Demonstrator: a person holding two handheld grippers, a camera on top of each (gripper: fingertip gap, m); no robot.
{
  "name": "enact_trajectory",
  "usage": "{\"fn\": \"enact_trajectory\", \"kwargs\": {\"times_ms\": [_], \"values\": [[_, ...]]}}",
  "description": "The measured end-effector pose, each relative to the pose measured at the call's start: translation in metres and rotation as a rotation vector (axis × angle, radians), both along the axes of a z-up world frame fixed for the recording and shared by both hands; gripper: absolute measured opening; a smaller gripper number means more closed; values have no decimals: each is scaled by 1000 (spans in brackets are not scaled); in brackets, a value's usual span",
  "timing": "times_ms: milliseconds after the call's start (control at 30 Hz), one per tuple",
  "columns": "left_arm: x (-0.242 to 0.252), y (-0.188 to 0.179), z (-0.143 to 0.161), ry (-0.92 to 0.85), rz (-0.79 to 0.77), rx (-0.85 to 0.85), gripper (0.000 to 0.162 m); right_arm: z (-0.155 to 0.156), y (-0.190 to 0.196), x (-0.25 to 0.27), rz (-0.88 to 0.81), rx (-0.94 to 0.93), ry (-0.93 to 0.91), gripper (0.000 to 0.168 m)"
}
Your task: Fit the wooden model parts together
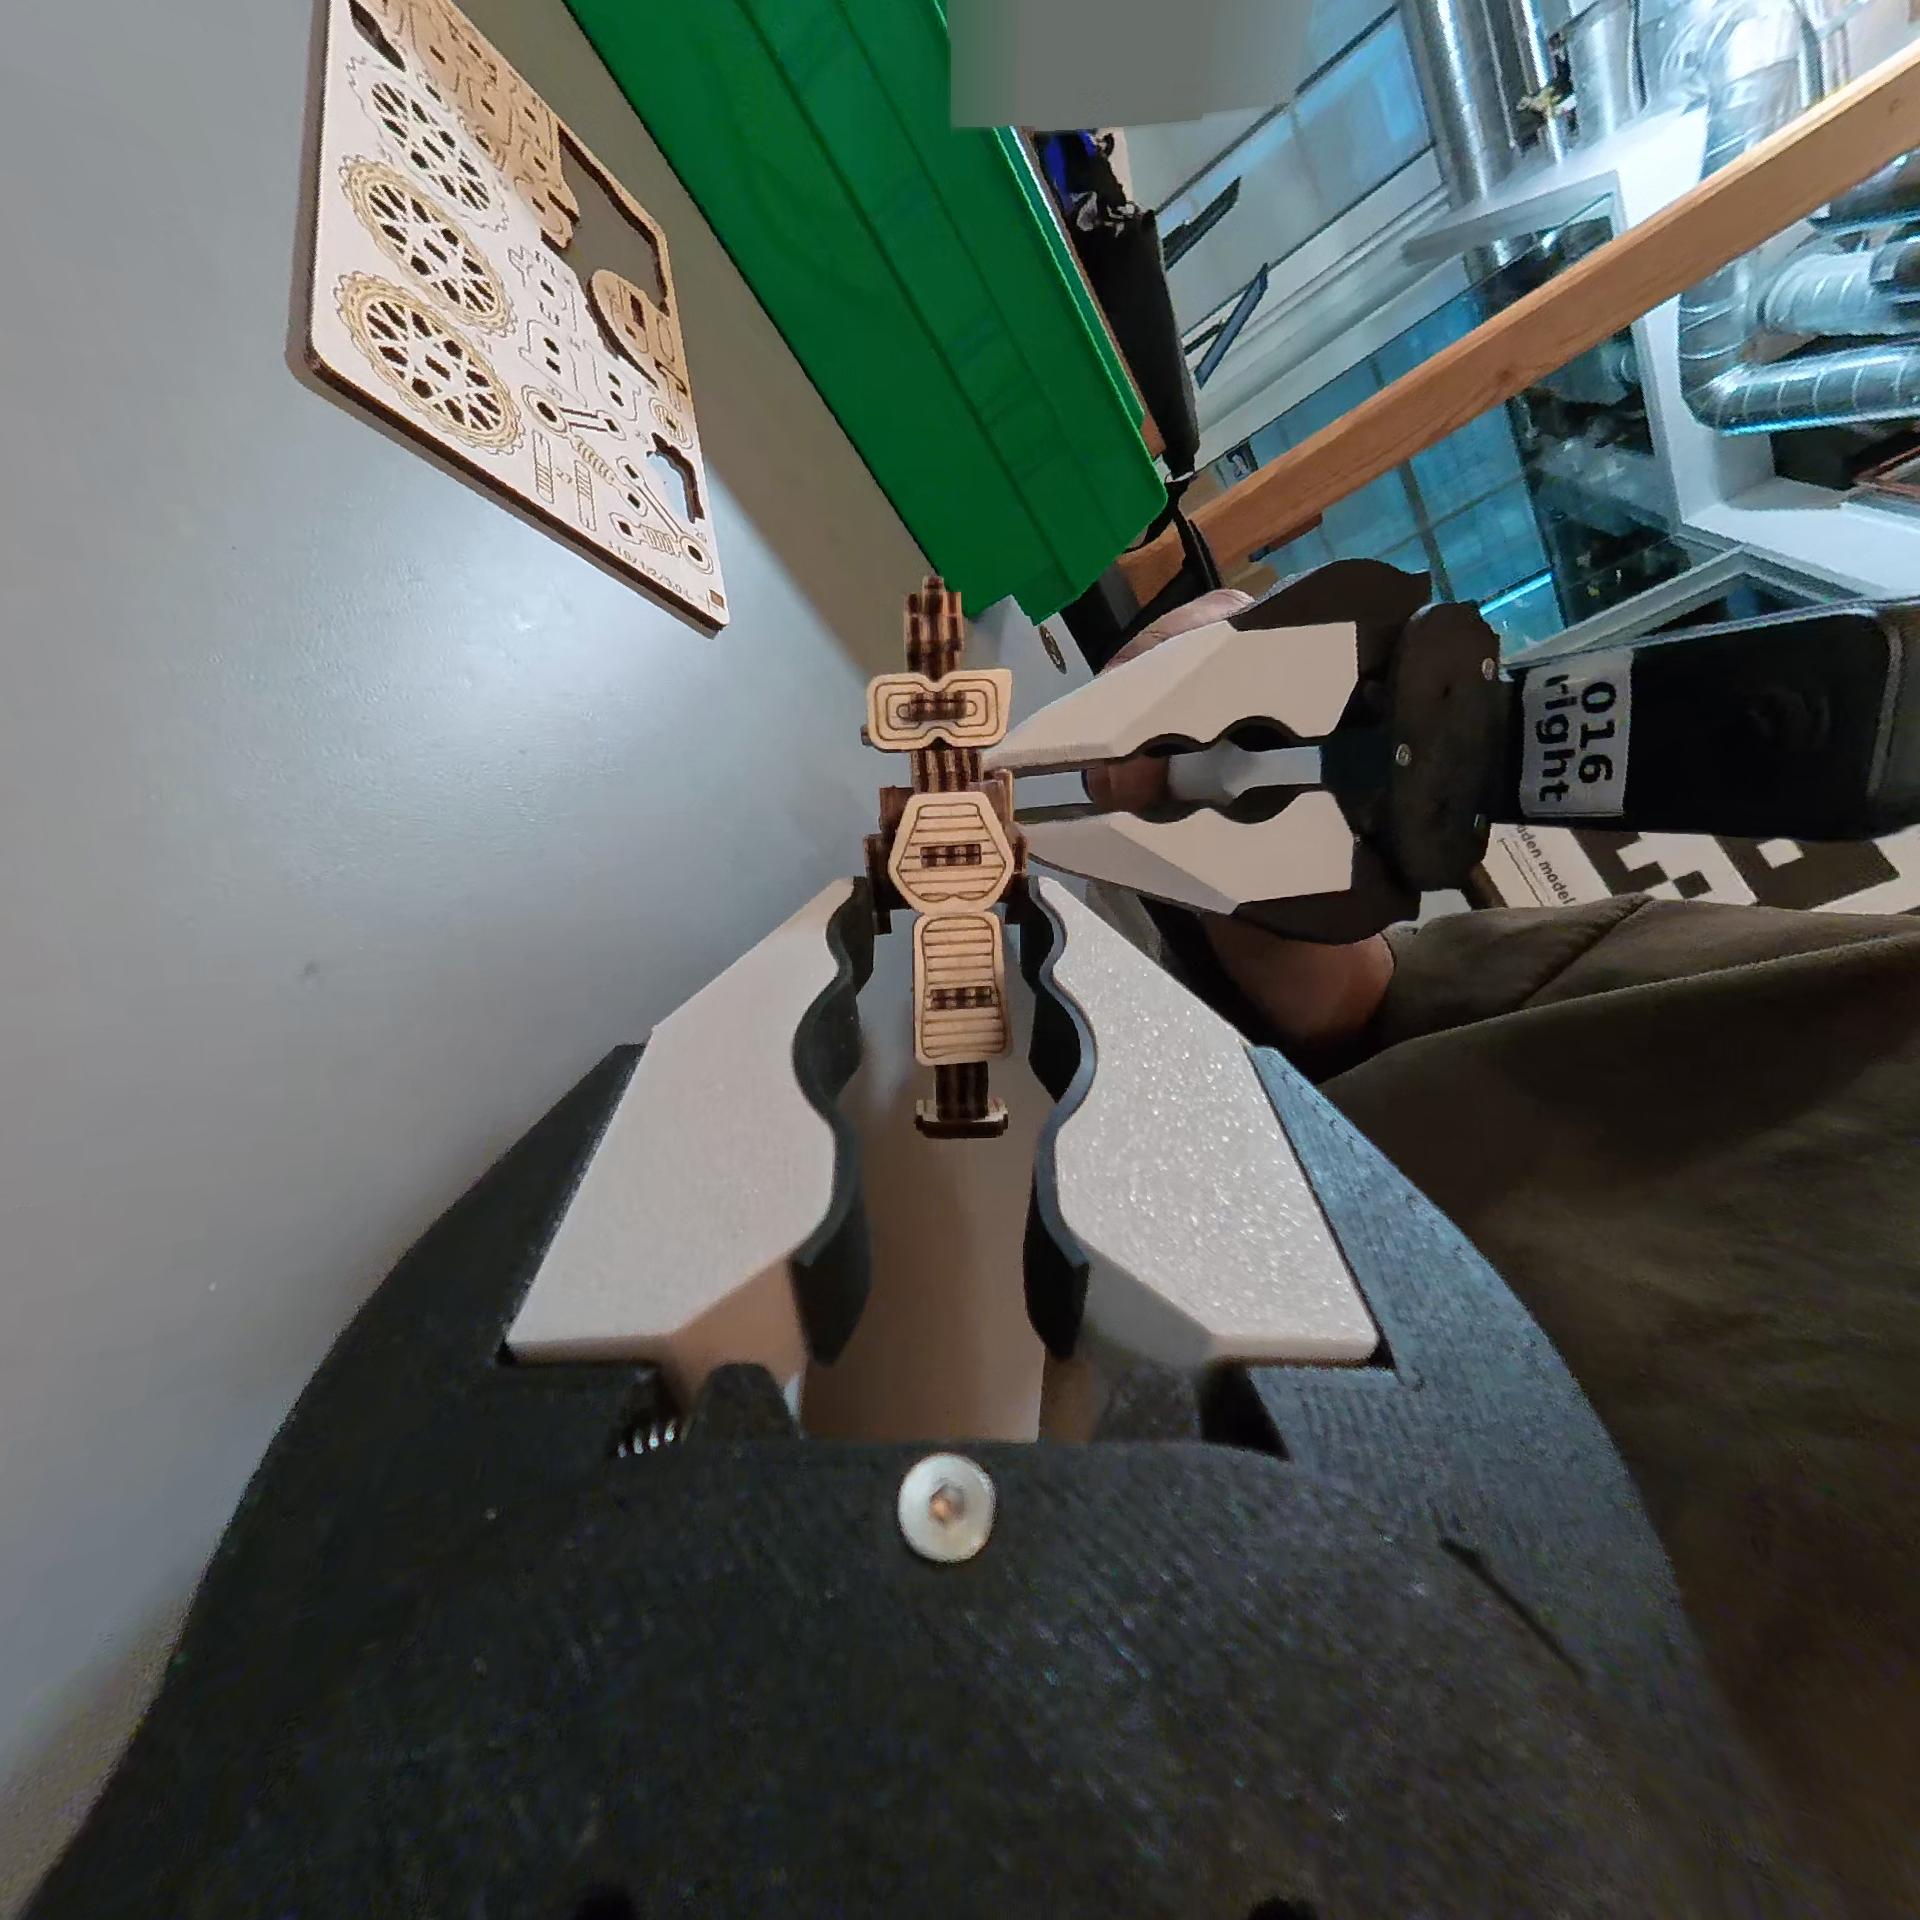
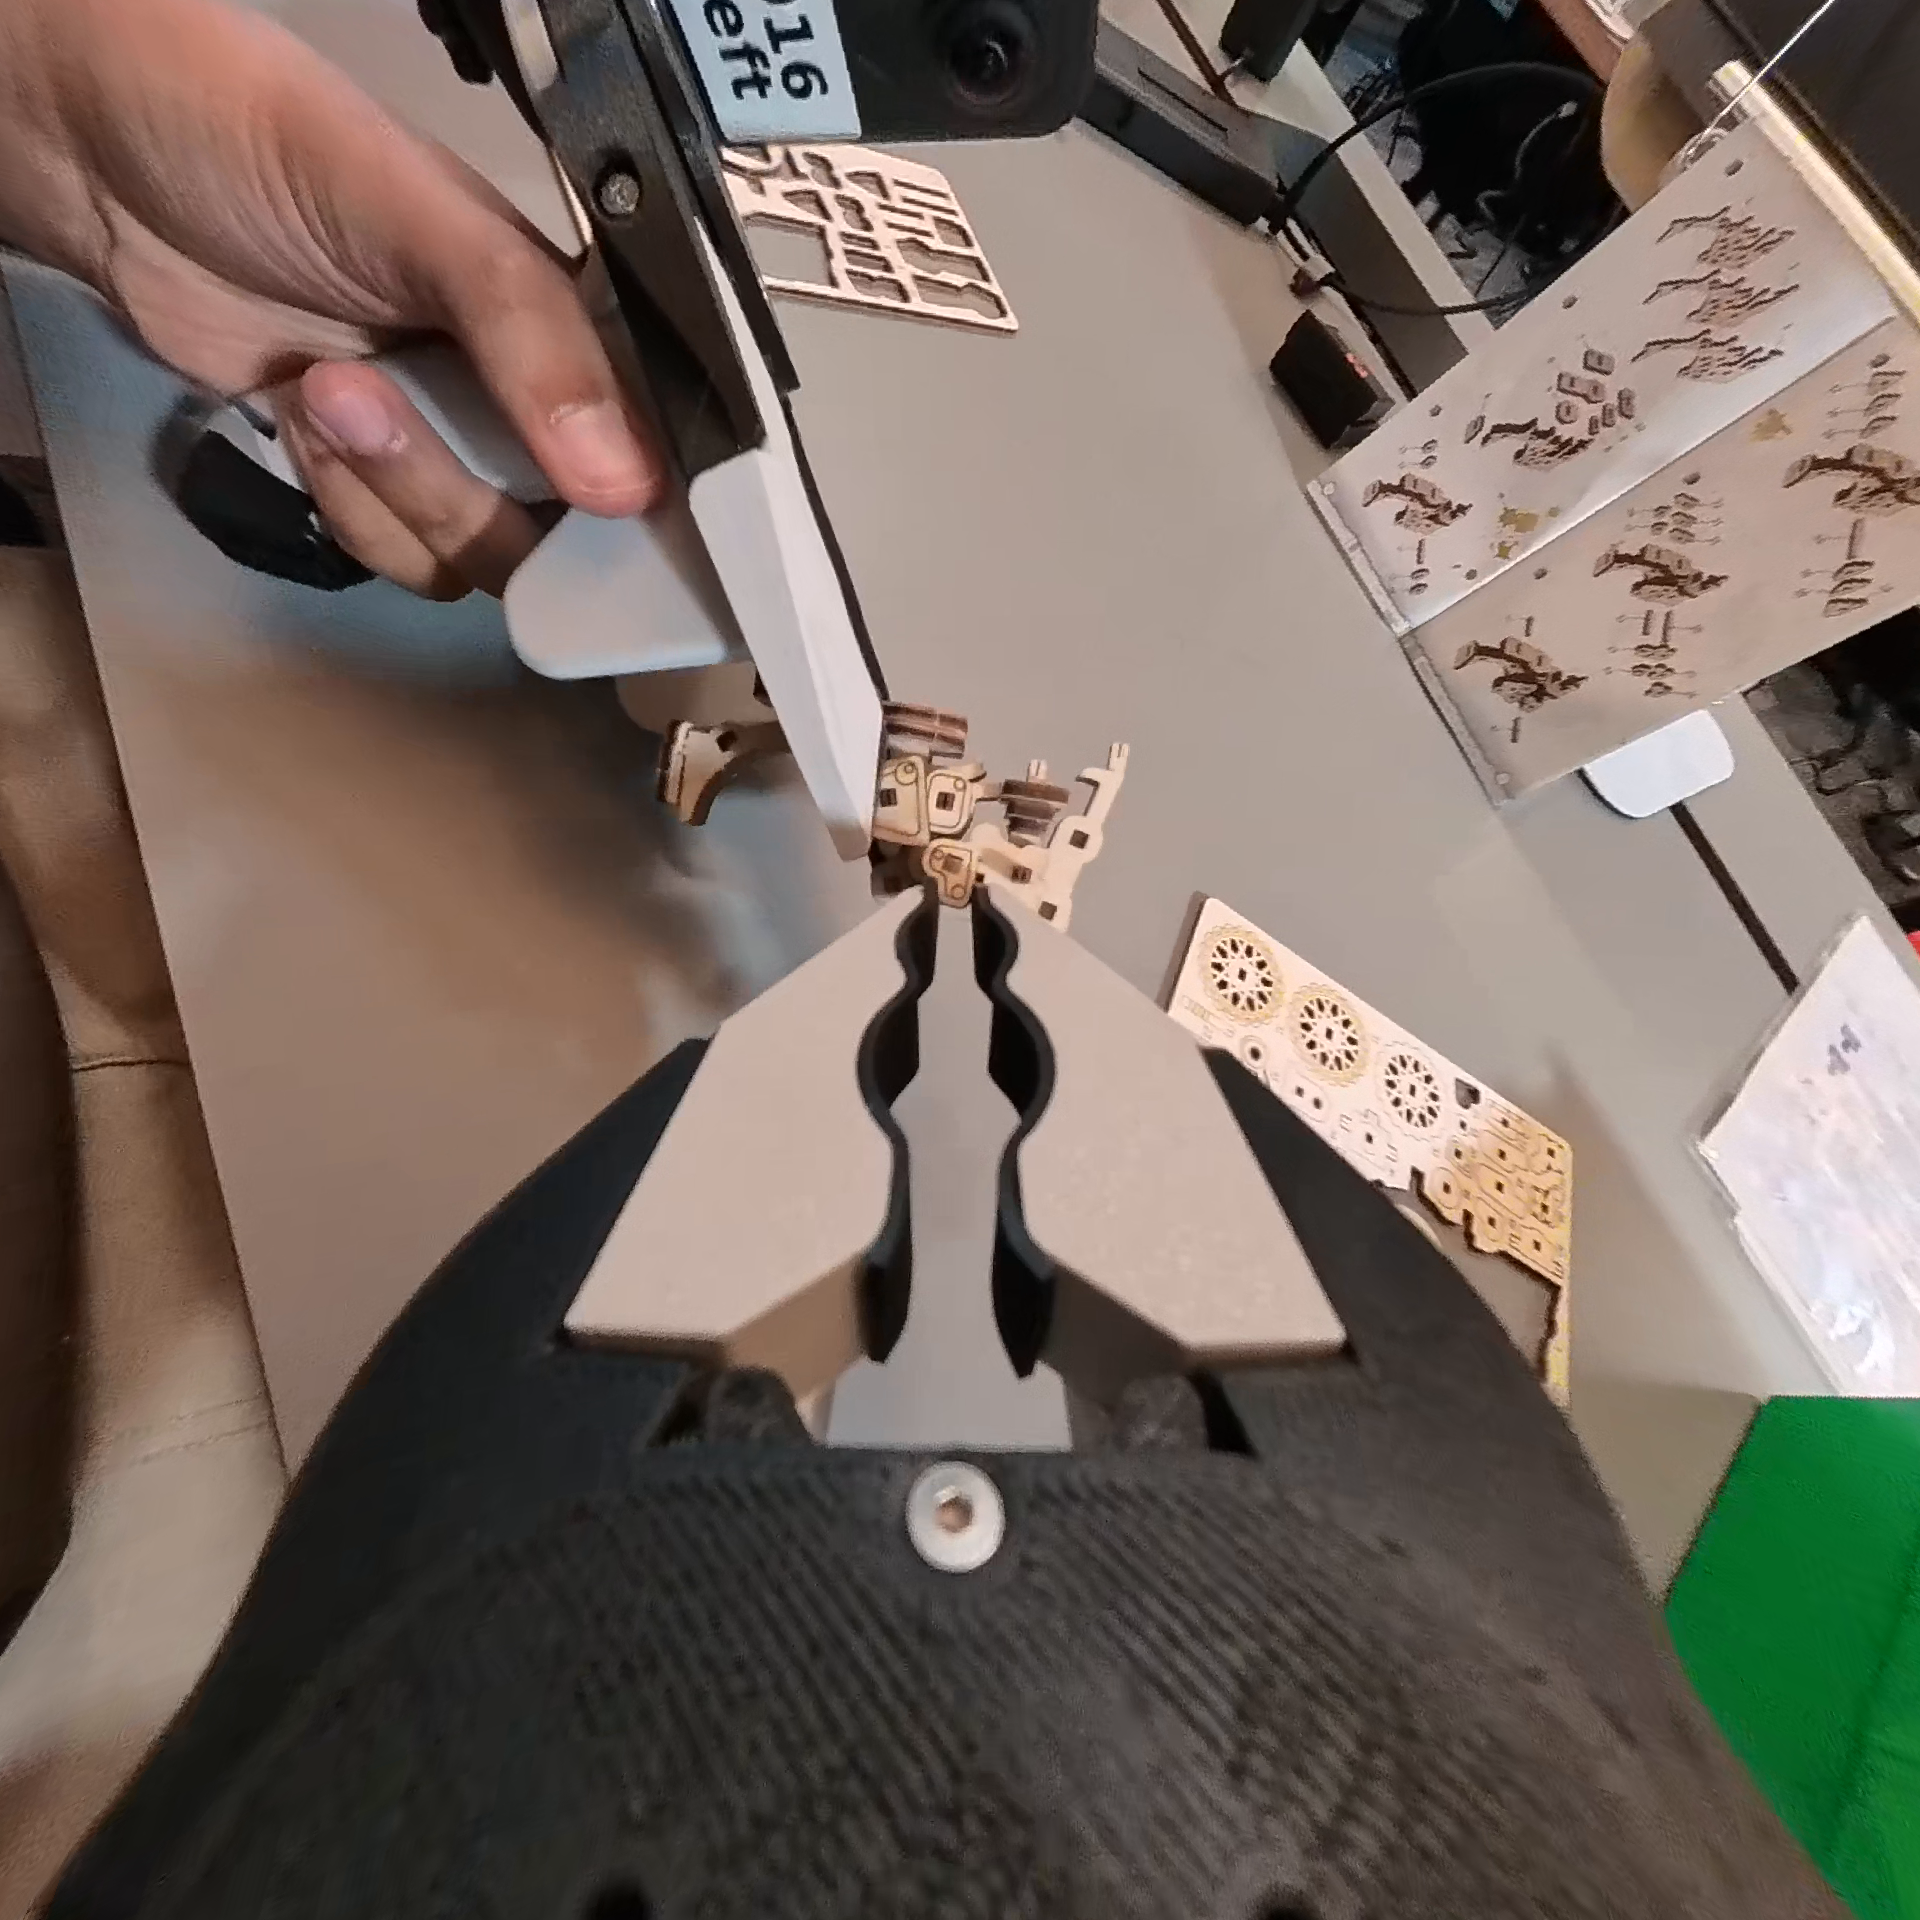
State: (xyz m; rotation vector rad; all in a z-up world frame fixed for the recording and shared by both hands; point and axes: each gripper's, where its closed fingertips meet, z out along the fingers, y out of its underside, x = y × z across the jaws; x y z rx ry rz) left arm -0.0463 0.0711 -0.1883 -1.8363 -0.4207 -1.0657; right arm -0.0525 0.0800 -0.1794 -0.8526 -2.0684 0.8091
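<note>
A broad grey tabletop (image 2: pixel 1091 540) fills both views. At its edge in the left wrist view lies a long bright green plastic box (image 1: pixel 883 270); the same green shows at the lower right corner of the right wrist view. A pale printed instruction sheet with drawings of wooden parts (image 2: pixel 1621 499) stands propped at the far right of the table. Flat on the table lies a thin laser-cut plywood sheet with spoked wheel shapes (image 1: pixel 488 322), some parts already punched out; a second, mostly emptied plywood sheet (image 2: pixel 883 249) lies farther off.

The left gripper (image 1: pixel 940 904), black with grey fingers, is clamped on the small partly built wooden model (image 1: pixel 951 852), which stands up between its fingertips, above the table. A bare hand (image 2: pixel 312 281) grips that tool's handle.

The right gripper (image 2: pixel 948 902) comes in from the right, its jaws nearly closed on a small flat wooden piece (image 2: pixel 951 871) that touches the model's side. A loose curved wooden part (image 2: pixel 696 774) lies on the table just behind the left gripper.
</note>
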Motion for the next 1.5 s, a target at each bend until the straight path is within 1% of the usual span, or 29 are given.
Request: {"fn": "enact_trajectory", "kwargs": {"times_ms": [33, 267, 500, 600, 767, 933, 1133, 1233, 1333, 1500], "values": [[0, 0, 0, -2, -3, 1, 26, 0, 0, 0, 5, -5, -2, 5], [3, -2, 0, -27, -32, -3, 26, -1, -2, 5, 52, 22, -1, 5], [5, -2, 0, -32, -45, -9, 26, -3, -4, 6, 60, 49, -3, 5], [6, -3, -3, -7, -52, -19, 26, -5, -4, 7, 60, 59, -16, 5], [7, -5, -11, 88, -73, -47, 26, -13, -6, 9, 79, 84, -43, 5], [8, -6, -11, 88, -79, -51, 27, -14, -6, 9, 82, 93, -41, 5], [10, -6, -11, 85, -92, -44, 38, -17, -7, 9, 86, 103, -43, 5], [8, -5, -11, 86, -77, -50, 35, -16, -11, 9, 100, 99, -40, 5], [6, -5, -13, 90, -65, -63, 27, -16, -13, 9, 101, 126, -27, 5], [6, -5, -13, 78, -66, -66, 27, -15, -13, 8, 99, 129, -20, 5]]}}
